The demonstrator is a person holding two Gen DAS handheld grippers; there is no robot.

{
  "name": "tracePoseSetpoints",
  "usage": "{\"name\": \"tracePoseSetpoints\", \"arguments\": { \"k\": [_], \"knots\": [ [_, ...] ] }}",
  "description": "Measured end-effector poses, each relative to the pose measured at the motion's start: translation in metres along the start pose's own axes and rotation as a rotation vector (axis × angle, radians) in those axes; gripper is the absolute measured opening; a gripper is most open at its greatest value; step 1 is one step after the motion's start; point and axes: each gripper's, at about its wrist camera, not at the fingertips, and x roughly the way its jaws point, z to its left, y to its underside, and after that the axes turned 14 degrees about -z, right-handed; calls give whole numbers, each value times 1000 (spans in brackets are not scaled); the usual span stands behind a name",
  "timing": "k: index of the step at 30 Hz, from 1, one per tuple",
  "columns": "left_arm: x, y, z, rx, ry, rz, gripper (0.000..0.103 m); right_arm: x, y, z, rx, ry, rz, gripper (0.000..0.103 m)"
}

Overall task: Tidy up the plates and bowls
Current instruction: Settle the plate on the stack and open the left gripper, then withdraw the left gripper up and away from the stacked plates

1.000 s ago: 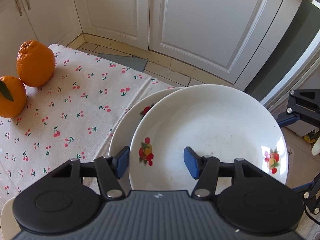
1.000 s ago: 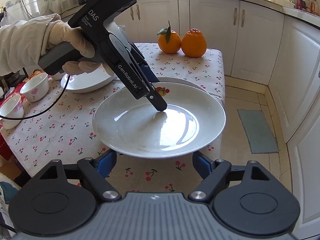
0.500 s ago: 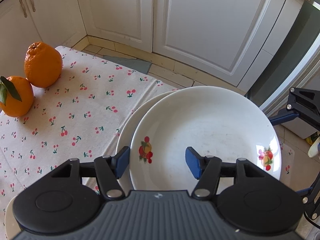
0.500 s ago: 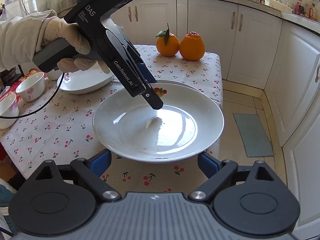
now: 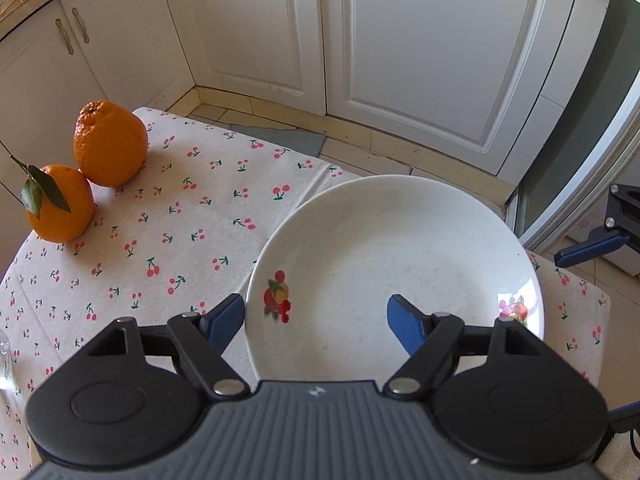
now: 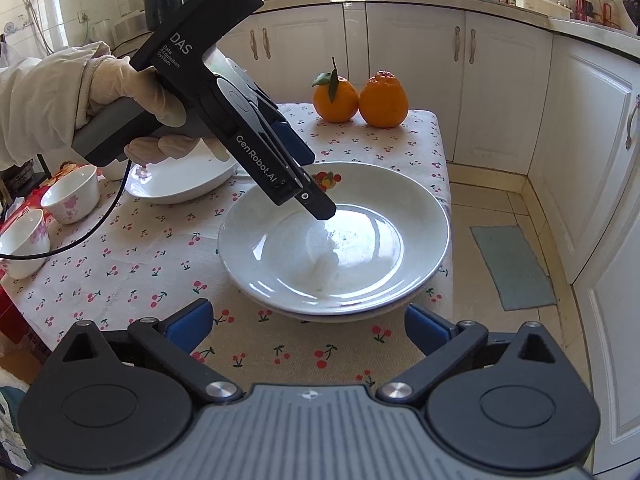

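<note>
Top plate: a round white ceramic plate with small fruit decals (image 6: 360, 248) lies stacked on a second white plate (image 6: 340, 314), whose rim shows just under its near edge; the pair sits on the counter under a cherry-print cloth (image 6: 132, 264), near the cloth's right edge.
Left hand-held gripper (image 5: 316, 316): blue pads spread apart, open; one pad sits outside the plate's rim, the other over its inner surface. In the right wrist view its black body reaches down over the plate, held by a gloved hand (image 6: 132, 92); whether the tip touches the plate I cannot tell.
Right hand-held gripper (image 6: 306, 326): blue pads wide apart and gripping nothing, just short of the stack's near edge.
Other dishes: a third white plate (image 6: 180, 178) lies behind the left gripper; two small white bowls with pink flower print (image 6: 72, 194) (image 6: 22, 242) stand at the counter's left side.
Fruit: two oranges (image 6: 335, 98) (image 6: 383, 100) stand touching each other at the far end of the counter, one with a green leaf on its stem.
Surroundings: white cabinet doors (image 5: 400, 40) and a tiled floor (image 6: 488, 208).
</note>
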Motion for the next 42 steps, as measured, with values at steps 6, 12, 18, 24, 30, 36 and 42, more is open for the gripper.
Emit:
{"name": "tracePoseSetpoints", "arguments": {
  "k": [6, 12, 18, 24, 30, 36, 42],
  "knots": [
    [-23, 1, -3, -40, -40, -60, 78, -10, 10, 8, 43, -18, -13, 103],
    [-74, 12, -23, -47, -128, -167, 79, -21, 14, 20, 46, -9, -29, 103],
    [-125, 46, -51, -107, -252, -238, 82, -28, 13, 37, 26, 25, -40, 103],
    [-154, 92, -64, -221, -410, -273, 84, -33, 8, 53, 17, 21, -67, 103],
    [-156, 141, -62, -365, -554, -270, 86, -31, -1, 65, 25, -44, -71, 103],
    [-147, 174, -55, -485, -618, -260, 86, -21, -11, 74, -15, -71, -53, 103],
    [-133, 184, -45, -491, -670, -252, 86, -2, -21, 77, -19, -110, -18, 103]
  ]
}}
